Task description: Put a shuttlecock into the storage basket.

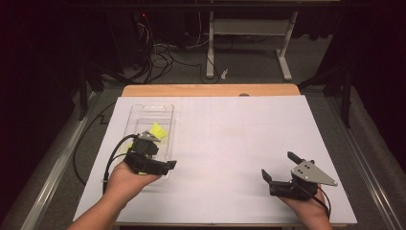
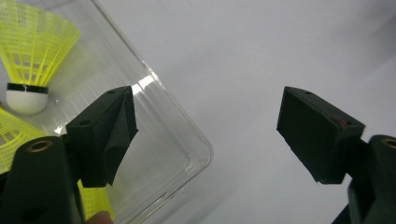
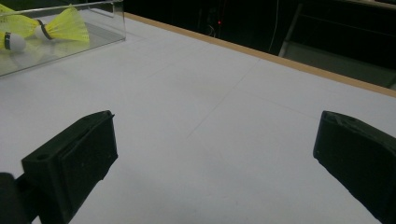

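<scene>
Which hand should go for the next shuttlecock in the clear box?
Left. The left tool hangs open over the clear box, right by the yellow shuttlecocks. The right tool, also open, sits far across the white table.

surface: white table (image 1: 230, 143) | on it: clear tray (image 1: 143, 115) near left edge

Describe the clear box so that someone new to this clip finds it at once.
Start from the white table and look to its left half. The box lies there lengthwise, just beyond the left gripper. It is see-through with rounded corners and holds yellow shuttlecocks, the one spot of colour on the table.
</scene>
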